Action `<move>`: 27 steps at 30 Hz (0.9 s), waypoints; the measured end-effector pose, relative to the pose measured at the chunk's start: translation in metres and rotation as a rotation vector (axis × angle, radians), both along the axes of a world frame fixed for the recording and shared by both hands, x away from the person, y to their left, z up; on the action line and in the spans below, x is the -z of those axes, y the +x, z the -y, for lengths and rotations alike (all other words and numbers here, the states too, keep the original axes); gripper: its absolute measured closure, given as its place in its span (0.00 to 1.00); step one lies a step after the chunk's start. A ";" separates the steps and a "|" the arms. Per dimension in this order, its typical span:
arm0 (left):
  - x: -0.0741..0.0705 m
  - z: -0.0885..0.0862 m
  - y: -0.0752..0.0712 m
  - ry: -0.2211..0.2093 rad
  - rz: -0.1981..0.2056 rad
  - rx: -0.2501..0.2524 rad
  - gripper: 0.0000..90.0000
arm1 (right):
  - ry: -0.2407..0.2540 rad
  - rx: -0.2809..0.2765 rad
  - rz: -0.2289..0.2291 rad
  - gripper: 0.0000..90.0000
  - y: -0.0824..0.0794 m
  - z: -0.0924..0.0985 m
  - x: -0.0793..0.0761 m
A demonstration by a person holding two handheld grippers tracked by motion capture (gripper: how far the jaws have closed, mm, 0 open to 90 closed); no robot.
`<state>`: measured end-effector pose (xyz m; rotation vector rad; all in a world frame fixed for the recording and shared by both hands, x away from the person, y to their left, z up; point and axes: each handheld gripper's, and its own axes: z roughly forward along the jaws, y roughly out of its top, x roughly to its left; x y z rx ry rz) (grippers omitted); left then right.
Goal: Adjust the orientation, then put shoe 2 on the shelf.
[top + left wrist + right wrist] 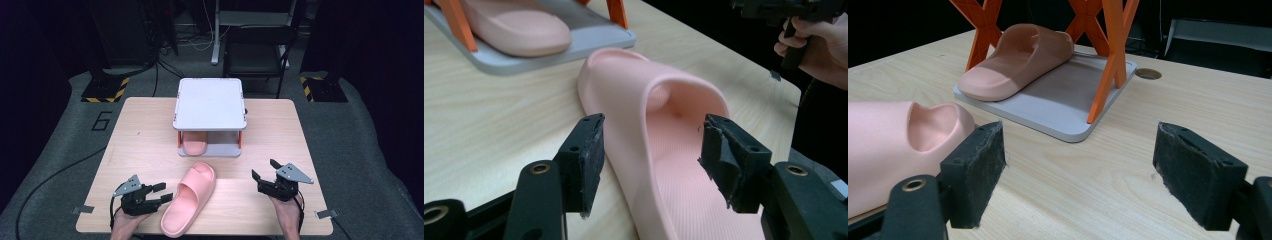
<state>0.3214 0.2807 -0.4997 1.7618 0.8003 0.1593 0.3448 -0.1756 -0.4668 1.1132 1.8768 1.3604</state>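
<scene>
I judge the pink slipper (189, 198) to be light, moulded foam: soft enough to give under the pads, with a matte skin that should not slip readily. The side wall of the sole, just behind the strap, looks the firmest place to take hold; the arched strap itself would likely flex and let the slipper swing.

It is a one-piece slide in pale pink, with a wide band over the toe end and a finely ribbed footbed, as seen in the left gripper view. It lies flat on the wooden table (280, 125), near the front edge, heel toward me and toe angled toward the grey two-tier rack (210, 102). A matching second slipper (194, 145) already sits on the rack's lower shelf, between the orange legs.

My left gripper (162, 193) stands about half open, its jaws straddling the slipper's left side wall; the pads (585, 157) stand clear of the foam, so nothing is gripped yet. My right gripper (263, 169) hangs well apart to the right of the slipper, jaws wide and empty over bare table.
</scene>
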 end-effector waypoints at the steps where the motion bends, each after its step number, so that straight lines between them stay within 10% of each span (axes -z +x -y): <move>1: -0.001 0.002 0.001 -0.004 0.002 0.001 0.47 | 0.003 0.004 0.000 0.23 0.000 0.000 0.000; 16: -0.014 -0.003 0.006 -0.003 0.075 -0.093 0.33 | 0.018 0.043 0.006 0.22 -0.004 0.024 0.000; 27: -0.008 0.006 0.006 0.081 0.073 -0.036 0.34 | 0.023 0.040 0.003 0.22 -0.003 0.021 -0.002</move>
